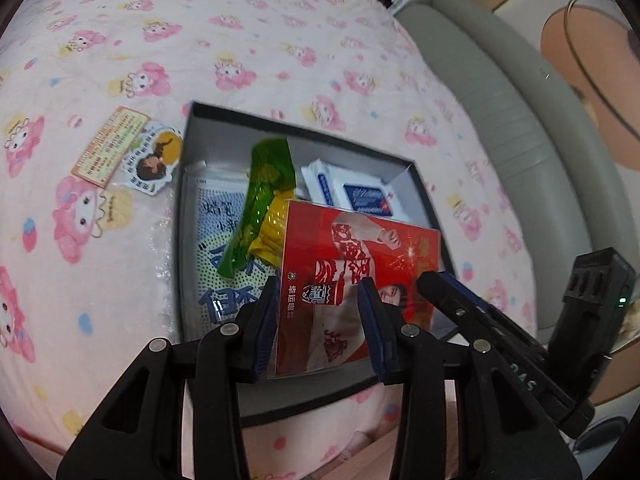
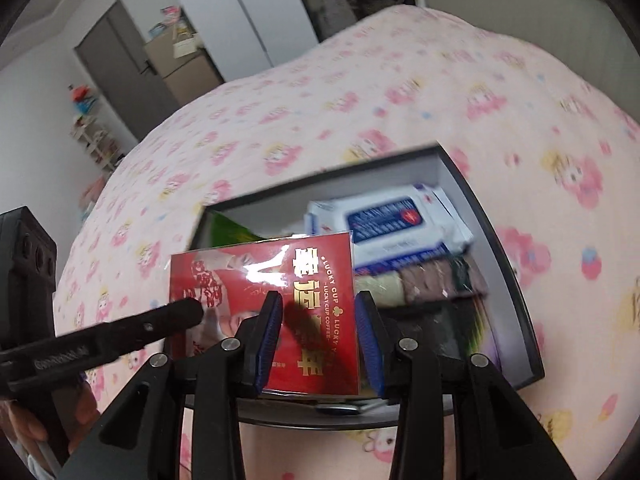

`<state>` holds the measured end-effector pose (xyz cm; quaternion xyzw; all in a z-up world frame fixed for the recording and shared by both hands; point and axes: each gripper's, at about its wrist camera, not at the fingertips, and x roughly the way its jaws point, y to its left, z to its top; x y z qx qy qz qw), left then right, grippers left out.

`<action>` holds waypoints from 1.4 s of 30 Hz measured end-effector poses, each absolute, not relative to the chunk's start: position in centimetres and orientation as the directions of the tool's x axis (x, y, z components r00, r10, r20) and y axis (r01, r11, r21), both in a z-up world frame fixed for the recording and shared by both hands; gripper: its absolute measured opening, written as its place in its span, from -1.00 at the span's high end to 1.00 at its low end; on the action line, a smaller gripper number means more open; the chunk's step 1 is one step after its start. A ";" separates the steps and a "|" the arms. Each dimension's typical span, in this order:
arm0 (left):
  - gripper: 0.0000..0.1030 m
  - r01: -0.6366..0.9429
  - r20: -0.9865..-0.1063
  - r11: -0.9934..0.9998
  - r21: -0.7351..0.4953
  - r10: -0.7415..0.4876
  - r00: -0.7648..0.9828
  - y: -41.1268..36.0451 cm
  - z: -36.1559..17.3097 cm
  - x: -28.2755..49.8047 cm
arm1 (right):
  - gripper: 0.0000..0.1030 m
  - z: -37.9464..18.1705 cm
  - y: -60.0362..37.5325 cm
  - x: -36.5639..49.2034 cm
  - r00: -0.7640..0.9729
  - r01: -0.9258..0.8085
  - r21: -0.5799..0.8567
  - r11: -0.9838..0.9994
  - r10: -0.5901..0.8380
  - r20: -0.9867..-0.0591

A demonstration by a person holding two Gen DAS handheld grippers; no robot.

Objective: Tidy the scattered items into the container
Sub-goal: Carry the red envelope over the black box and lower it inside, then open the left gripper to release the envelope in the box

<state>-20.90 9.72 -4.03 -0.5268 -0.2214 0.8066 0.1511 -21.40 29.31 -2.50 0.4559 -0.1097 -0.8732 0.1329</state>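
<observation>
Both grippers — left (image 1: 320, 316), right (image 2: 318, 332) — clamp red card (image 1: 360, 264) above box (image 1: 424, 188)

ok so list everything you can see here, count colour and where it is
red card: 1, red, glossy sleeve, held over the box by both grippers
box: 1, dark outside, grey inside, open on the blanket
wipes pack: 1, white and blue, in box
green wrapper: 1, green and yellow, in box
blue-print bag: 1, white and blue, in box
sticker cards: 2, orange and white, on blanket beside box
blanket: 1, pink cartoon print
left gripper: 1, black, blue pads
right gripper: 1, black, blue pads
</observation>
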 end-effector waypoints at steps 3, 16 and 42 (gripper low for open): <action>0.26 0.010 -0.818 -0.868 -0.496 0.464 -0.340 10.7 -6.1 -21.4 | 0.33 -3.9 29.7 -21.5 -0.551 0.120 0.309 -0.943 -0.322 -0.770; 0.18 0.003 -0.876 -0.922 -0.387 0.366 -0.313 12.1 -7.0 -20.7 | 0.33 -6.4 30.4 -21.6 -0.477 0.129 0.303 -0.944 -0.326 -0.816; 0.16 0.006 -0.916 -0.962 -0.274 0.260 -0.304 12.3 -6.8 -20.6 | 0.33 -7.3 29.6 -21.6 -0.452 0.136 0.195 -0.971 -0.236 -0.860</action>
